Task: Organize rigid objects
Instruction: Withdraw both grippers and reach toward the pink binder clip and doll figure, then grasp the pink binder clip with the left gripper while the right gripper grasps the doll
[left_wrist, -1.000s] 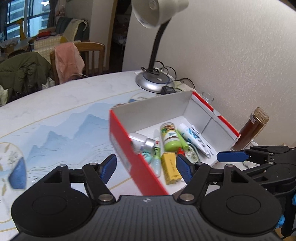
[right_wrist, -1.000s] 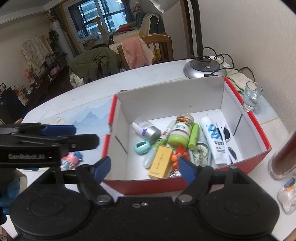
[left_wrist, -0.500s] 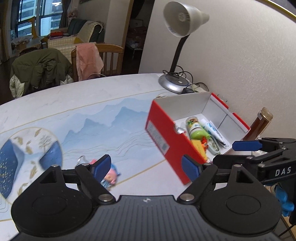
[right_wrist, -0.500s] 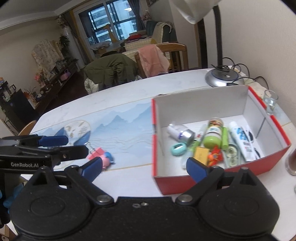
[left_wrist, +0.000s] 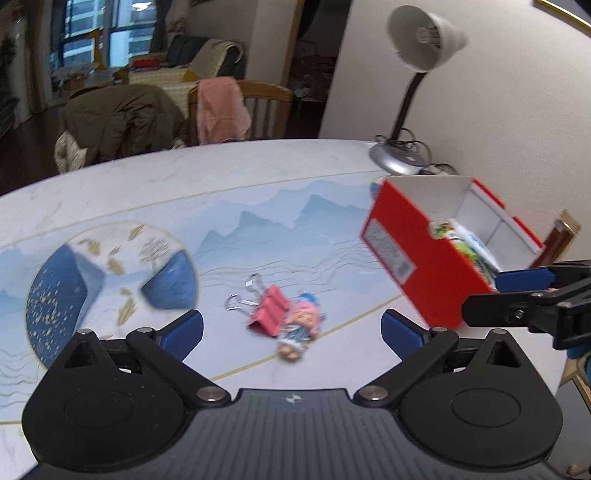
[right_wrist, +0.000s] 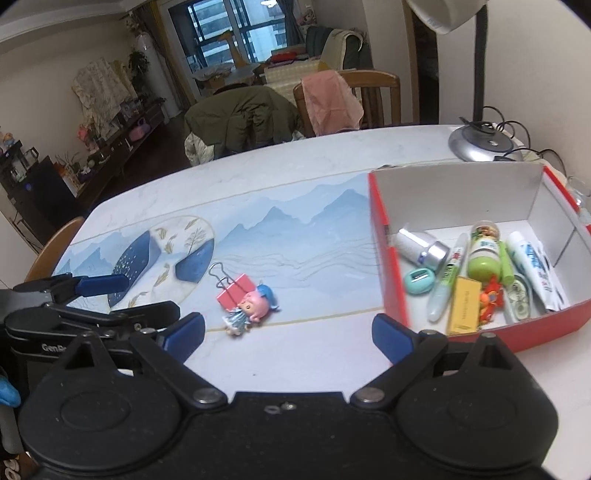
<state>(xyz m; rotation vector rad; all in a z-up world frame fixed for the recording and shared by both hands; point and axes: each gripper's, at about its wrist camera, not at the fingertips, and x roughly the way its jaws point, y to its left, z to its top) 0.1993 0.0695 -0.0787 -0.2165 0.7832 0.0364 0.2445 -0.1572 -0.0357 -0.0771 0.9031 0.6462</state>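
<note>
A pink binder clip (left_wrist: 269, 310) and a small pink-haired doll (left_wrist: 300, 325) lie side by side, touching, on the table mat. Both also show in the right wrist view, the clip (right_wrist: 234, 291) and the doll (right_wrist: 250, 308). A red box (right_wrist: 391, 280) with white inside holds several small items: bottles, tubes, a yellow packet. It also shows in the left wrist view (left_wrist: 413, 258). My left gripper (left_wrist: 291, 328) is open, above and just short of the clip and doll. My right gripper (right_wrist: 288, 332) is open and empty, left of the box.
A desk lamp (left_wrist: 406, 110) stands behind the box by the wall. A brown bottle (left_wrist: 561, 240) stands beyond the box. Chairs draped with a green coat (right_wrist: 240, 118) and a pink cloth (right_wrist: 328, 103) stand at the far table edge.
Both grippers have swung left, away from the box, towards the clip and doll. The box has slid to the right of both views. Both stay open.
</note>
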